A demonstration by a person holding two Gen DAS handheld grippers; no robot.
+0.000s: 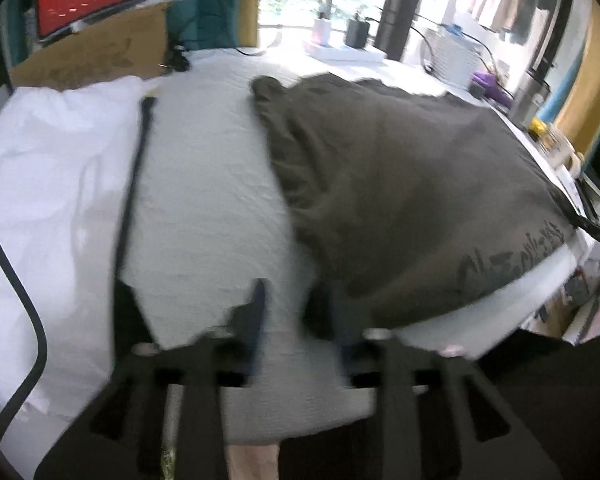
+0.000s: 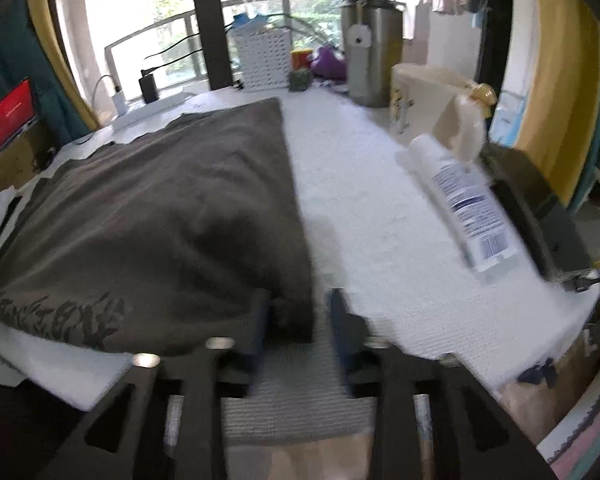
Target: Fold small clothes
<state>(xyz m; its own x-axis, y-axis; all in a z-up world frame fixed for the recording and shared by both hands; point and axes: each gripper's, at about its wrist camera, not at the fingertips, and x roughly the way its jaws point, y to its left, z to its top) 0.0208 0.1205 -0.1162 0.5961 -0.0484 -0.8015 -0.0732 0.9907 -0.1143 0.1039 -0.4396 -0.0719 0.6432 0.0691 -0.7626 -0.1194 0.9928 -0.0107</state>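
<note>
Grey garment (image 1: 400,184) flat; both grippers' fingers parted, empty (bottle (image 2: 466,208) right view only).

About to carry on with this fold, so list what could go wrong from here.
1. The right gripper stands open at the near corner of the grey shirt; closing there may catch only the top layer.
2. The white bottle lies close on the right; a wide swing could knock it off the table.
3. The left gripper sits at the shirt's other edge; uneven pulls may skew the fold.
</note>
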